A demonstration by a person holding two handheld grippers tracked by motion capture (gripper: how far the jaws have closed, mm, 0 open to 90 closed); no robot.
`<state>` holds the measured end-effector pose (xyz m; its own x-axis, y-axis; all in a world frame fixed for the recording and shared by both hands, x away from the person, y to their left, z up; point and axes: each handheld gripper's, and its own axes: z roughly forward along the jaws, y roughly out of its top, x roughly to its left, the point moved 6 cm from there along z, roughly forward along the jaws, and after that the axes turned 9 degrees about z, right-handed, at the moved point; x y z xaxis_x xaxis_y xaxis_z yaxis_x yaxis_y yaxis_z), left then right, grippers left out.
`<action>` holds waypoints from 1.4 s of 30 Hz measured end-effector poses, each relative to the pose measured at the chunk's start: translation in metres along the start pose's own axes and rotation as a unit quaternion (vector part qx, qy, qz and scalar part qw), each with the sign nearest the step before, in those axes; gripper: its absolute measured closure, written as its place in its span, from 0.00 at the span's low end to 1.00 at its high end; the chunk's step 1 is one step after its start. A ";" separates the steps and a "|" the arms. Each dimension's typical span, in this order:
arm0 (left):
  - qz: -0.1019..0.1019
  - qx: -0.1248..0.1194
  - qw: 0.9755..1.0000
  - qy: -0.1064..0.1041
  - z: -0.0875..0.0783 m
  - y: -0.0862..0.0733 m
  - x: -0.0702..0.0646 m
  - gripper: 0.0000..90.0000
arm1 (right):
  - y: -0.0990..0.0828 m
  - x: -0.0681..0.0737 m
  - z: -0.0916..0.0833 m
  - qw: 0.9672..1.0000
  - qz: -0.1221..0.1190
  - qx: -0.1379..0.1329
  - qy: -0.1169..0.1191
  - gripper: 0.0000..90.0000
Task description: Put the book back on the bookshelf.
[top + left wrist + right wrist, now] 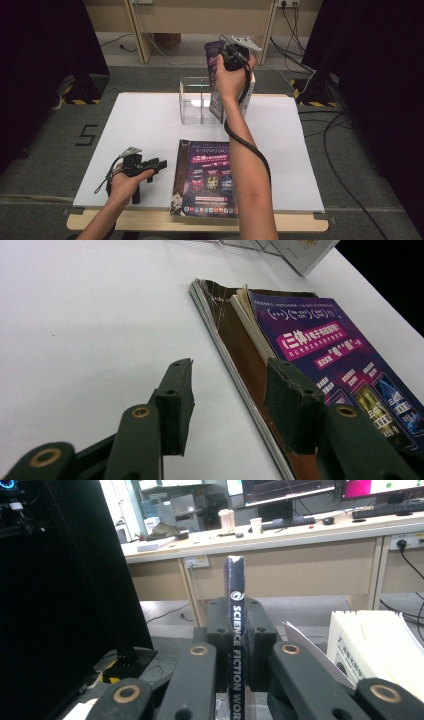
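The left gripper rests low on the white table, jaws apart and empty, just beside the stacked magazines; the right gripper is raised above the clear box, clamped on a thin magazine (spine reading "SCIENCE FICTION"), held upright
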<state>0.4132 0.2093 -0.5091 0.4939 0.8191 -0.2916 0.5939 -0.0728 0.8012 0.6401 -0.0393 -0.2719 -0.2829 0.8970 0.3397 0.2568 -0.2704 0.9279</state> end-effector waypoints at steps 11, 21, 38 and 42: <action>-0.003 0.000 1.000 0.001 0.001 -0.001 0.001 0.60 | -0.006 -0.002 0.013 1.000 0.001 0.008 -0.006 0.94; -0.003 0.002 1.000 0.002 0.001 -0.001 0.003 0.60 | -0.009 -0.003 0.019 1.000 0.000 0.003 -0.012 0.94; -0.004 0.005 1.000 -0.001 0.004 -0.004 0.002 0.60 | -0.029 0.000 0.005 0.999 -0.044 -0.007 -0.023 0.94; -0.005 0.005 1.000 -0.001 0.004 -0.005 0.001 0.60 | -0.035 0.006 -0.004 0.998 -0.059 -0.007 -0.018 0.93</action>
<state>0.4133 0.2084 -0.5150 0.4896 0.8182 -0.3013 0.6055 -0.0704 0.7927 0.6255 -0.0261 -0.3017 -0.2777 0.9347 0.2217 0.2098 -0.1662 0.9635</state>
